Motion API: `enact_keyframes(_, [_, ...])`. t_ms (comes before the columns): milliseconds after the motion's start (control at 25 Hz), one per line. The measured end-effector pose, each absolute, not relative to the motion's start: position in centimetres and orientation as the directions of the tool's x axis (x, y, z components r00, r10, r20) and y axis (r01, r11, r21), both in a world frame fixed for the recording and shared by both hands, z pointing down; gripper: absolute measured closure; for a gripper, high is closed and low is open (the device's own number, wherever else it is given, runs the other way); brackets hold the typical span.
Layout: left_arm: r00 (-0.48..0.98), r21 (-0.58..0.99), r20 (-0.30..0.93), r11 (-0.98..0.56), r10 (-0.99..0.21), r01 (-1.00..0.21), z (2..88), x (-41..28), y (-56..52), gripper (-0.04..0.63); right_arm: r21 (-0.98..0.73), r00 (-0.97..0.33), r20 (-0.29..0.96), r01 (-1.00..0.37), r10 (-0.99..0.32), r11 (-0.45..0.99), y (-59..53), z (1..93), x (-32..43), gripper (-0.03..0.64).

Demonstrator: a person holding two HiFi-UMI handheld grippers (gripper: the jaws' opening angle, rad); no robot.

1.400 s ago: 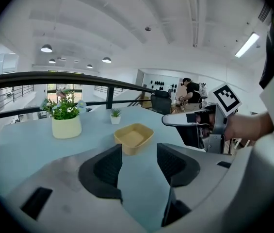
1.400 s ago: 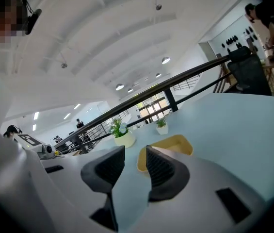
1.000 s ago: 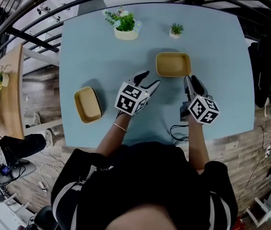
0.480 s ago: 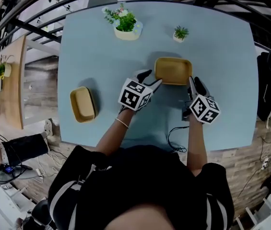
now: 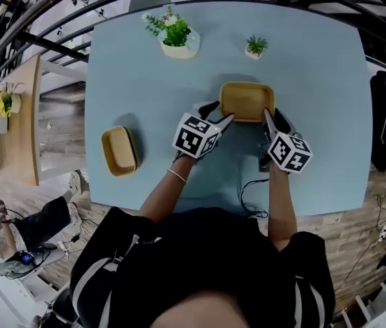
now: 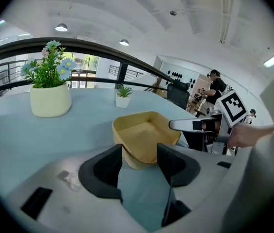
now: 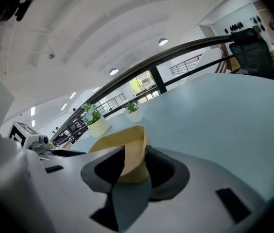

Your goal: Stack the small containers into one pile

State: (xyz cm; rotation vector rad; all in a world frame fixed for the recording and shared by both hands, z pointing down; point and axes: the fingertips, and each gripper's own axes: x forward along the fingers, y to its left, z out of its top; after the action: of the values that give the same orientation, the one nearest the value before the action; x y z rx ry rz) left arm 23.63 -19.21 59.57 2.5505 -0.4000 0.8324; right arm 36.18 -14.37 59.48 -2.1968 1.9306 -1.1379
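A shallow yellow container (image 5: 247, 101) sits mid-table. A second, smaller-looking yellow container (image 5: 119, 150) lies far to the left, apart from both grippers. My left gripper (image 5: 218, 112) stands open, its jaws on either side of the near-left corner of the middle container (image 6: 146, 137). My right gripper (image 5: 272, 117) is at that container's right side, and its jaws are shut on the right wall (image 7: 129, 154), one jaw inside and one outside. Its finger (image 6: 192, 125) shows over the rim in the left gripper view.
A cream pot of flowers (image 5: 177, 38) and a small white potted plant (image 5: 254, 46) stand at the table's far side. The blue table (image 5: 315, 80) ends close behind the grippers. A black cable (image 5: 251, 193) hangs at the near edge.
Both grippers have moved forward to the middle container. The right one has gone from beside it to astride its right wall, and the left one has closed in on its corner.
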Motion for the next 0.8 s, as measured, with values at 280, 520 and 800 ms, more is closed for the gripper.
enact_keyframes(280, [0.777,0.294,0.608,-0.863,-0.163,-0.411,58.5,22.2,-19.1,0.369,-0.452,-0.037,0.498,-0.863,-0.866,-0.224,-14.2,58.8,34.7,0.486])
enact_keyframes(520, [0.782,0.296,0.59,-0.847,-0.201,-0.441,57.1,19.4,-18.9,0.37,-0.454,-0.079,0.478,-0.875,-0.875,-0.169,-14.6,57.6,32.1,0.489])
enact_keyframes(800, [0.788,0.288,0.555,-0.827,-0.266,-0.482,55.0,14.8,-18.9,0.37,-0.442,-0.124,0.455,-0.891,-0.882,-0.103,-15.6,55.7,27.8,0.49])
